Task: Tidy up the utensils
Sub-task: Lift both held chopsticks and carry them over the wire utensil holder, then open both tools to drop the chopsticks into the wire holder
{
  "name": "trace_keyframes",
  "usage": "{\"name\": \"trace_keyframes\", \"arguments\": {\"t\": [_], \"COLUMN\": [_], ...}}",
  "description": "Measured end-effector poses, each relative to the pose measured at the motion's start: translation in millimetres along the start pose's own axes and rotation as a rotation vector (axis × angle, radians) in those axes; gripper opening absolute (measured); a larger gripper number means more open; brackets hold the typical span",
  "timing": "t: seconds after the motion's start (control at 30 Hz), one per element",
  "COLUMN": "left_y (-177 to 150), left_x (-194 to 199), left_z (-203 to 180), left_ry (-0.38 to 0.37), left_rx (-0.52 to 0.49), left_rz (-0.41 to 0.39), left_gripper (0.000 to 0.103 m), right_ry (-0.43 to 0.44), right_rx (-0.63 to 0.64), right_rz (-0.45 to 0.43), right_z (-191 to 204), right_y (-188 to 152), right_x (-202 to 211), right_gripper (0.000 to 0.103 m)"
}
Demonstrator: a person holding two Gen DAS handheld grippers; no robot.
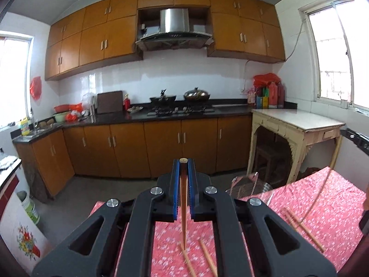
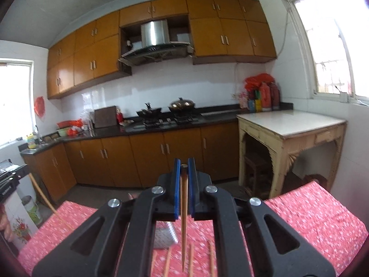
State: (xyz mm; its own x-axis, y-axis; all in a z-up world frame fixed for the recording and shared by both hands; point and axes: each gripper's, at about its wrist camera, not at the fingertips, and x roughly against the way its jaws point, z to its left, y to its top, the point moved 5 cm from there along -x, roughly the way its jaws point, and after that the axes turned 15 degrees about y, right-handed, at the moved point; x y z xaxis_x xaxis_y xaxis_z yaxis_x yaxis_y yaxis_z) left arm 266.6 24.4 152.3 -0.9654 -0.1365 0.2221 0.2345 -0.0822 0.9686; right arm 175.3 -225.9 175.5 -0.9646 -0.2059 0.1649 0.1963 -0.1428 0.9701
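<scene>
My left gripper (image 1: 184, 161) is shut on a wooden chopstick (image 1: 183, 207) that hangs point-down above the red floral tablecloth (image 1: 322, 207). My right gripper (image 2: 184, 161) is shut on another chopstick (image 2: 183, 219), also point-down. Loose chopsticks lie on the cloth below the left gripper (image 1: 207, 256) and the right gripper (image 2: 191, 258). A metal utensil holder (image 1: 256, 188) with utensils in it stands at the table's far edge; in the right wrist view it shows under the gripper (image 2: 165, 236). Both grippers are raised above the table.
More chopsticks (image 1: 304, 230) lie to the right on the cloth. Beyond the table are the kitchen counter (image 1: 161, 115) with a stove and pots, brown cabinets, and a cream side table (image 1: 297, 122) by the window.
</scene>
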Motion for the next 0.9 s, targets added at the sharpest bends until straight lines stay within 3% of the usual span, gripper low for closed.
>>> {"name": "trace_keyframes", "arguments": {"t": [0.23,0.47,0.7,0.9], "left_y": [51,81,67,41], "left_x": [-8,-29,-55,-86], "left_z": [-31,-57,-82,-94], "left_ry": [-0.057,-0.099,-0.114,-0.113], "left_rx": [0.024,0.064,0.057,0.055], "left_rz": [-0.025,-0.021,0.02,0.078], "left_gripper": [0.007,0.007,0.007,0.007], "right_ry": [0.046,0.068,0.081,0.087], "right_rx": [0.024,0.007,-0.001,-0.031], "right_rz": [-0.064,-0.068,-0.041,0.032], "right_z": [27,32,31,17], "right_y": [50,71,64,30], "right_x": [-28,-75,-116,-152], "right_gripper": [0.008,0.008,0.008,0.008]}}
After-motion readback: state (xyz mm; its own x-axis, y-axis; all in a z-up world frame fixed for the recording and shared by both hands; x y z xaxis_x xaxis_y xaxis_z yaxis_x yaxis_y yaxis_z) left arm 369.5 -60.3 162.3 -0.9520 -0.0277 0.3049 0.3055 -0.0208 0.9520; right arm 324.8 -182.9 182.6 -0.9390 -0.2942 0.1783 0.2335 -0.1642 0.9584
